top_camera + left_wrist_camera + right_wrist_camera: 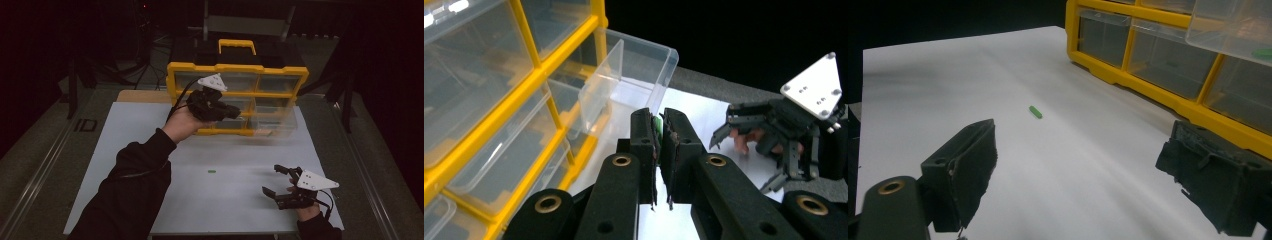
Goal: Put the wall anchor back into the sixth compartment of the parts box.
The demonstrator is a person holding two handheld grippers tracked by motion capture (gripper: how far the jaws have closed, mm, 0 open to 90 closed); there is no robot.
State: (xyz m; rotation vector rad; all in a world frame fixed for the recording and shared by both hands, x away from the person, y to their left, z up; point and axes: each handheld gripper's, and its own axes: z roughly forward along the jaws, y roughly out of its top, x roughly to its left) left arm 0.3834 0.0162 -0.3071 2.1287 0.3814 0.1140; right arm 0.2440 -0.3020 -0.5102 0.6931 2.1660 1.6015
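Right now my left tongs (658, 131) are clamped on a small green pellet-like piece (657, 125), held just in front of the pulled-out clear plastic drawer (634, 75) of the yellow-framed organiser cabinet (237, 97), presumably so I can drop the piece inside. My right tongs (1078, 175) rest spread wide and empty on the white surface (150, 145), well in front of the cabinet, likely waiting their turn. Between them and the cabinet lies a second small green piece (1035, 111), loose on the surface; I judge it the next pickup. Another green bit seems to sit in the drawer already.
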